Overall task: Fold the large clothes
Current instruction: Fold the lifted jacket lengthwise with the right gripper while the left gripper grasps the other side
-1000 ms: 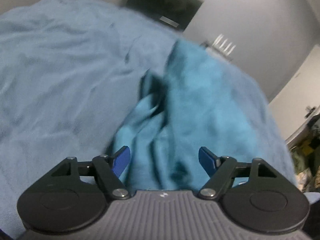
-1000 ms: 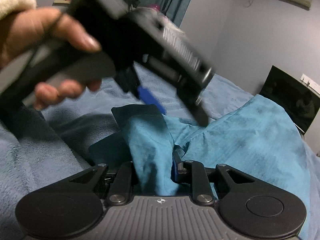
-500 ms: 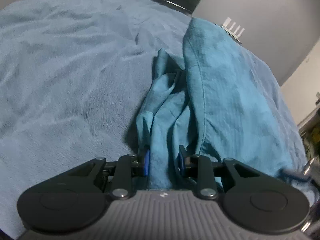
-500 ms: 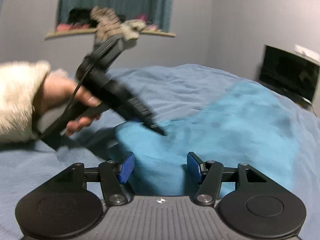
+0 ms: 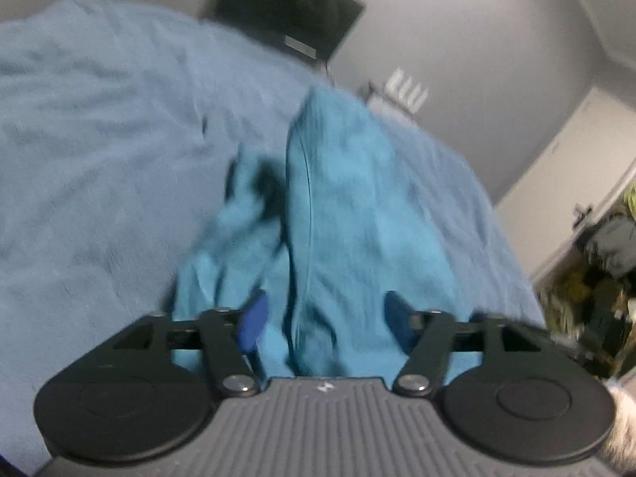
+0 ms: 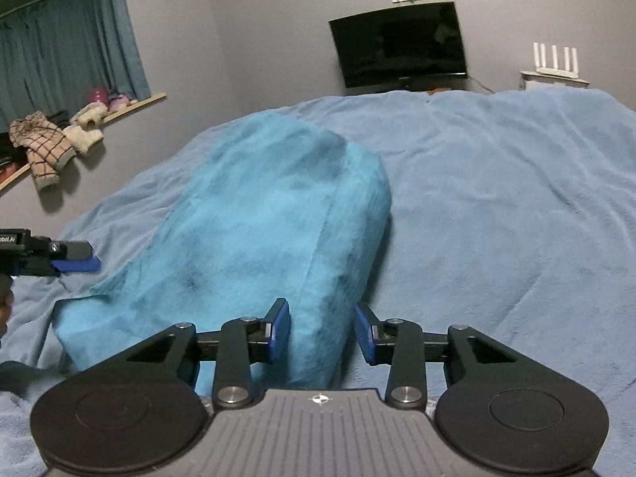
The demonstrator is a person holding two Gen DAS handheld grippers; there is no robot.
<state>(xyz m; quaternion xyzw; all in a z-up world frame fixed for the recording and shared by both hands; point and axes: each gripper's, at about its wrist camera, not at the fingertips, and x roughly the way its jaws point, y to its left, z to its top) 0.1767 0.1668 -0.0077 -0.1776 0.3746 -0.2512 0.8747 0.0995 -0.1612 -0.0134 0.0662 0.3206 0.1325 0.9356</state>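
Covering nearly everything in both views, a pale blue fleecy blanket (image 6: 497,206) spreads over the bed, softly wrinkled. On top of it lies the large teal fabric garment (image 6: 270,222), laid lengthwise away from the cameras; its right side makes a thick folded edge, and its left side, in the left wrist view, bunches into loose dark-shadowed creases (image 5: 246,214). A long seam runs down the garment's upper layer in that view. Beyond the bed a flat black television screen (image 6: 397,43) stands against the grey wall, with a white router with four upright antennas (image 6: 554,59) on a small stand beside it. At the left, teal curtains (image 6: 67,47) hang over a wooden sill carrying a checked cloth (image 6: 39,147) and other small soft things.

The right gripper (image 6: 322,330) straddles the garment's thick folded right edge: its blue jaws are closing, with the fold between them, the left pad at the fabric and the right one apart from it. The left gripper (image 5: 324,320), blurred, has its jaws opening, spread wide over the garment's near end with cloth between them and neither pad pressing it. From the right wrist view the left gripper's blue tip pokes in at the far left edge, just beside the garment's near corner
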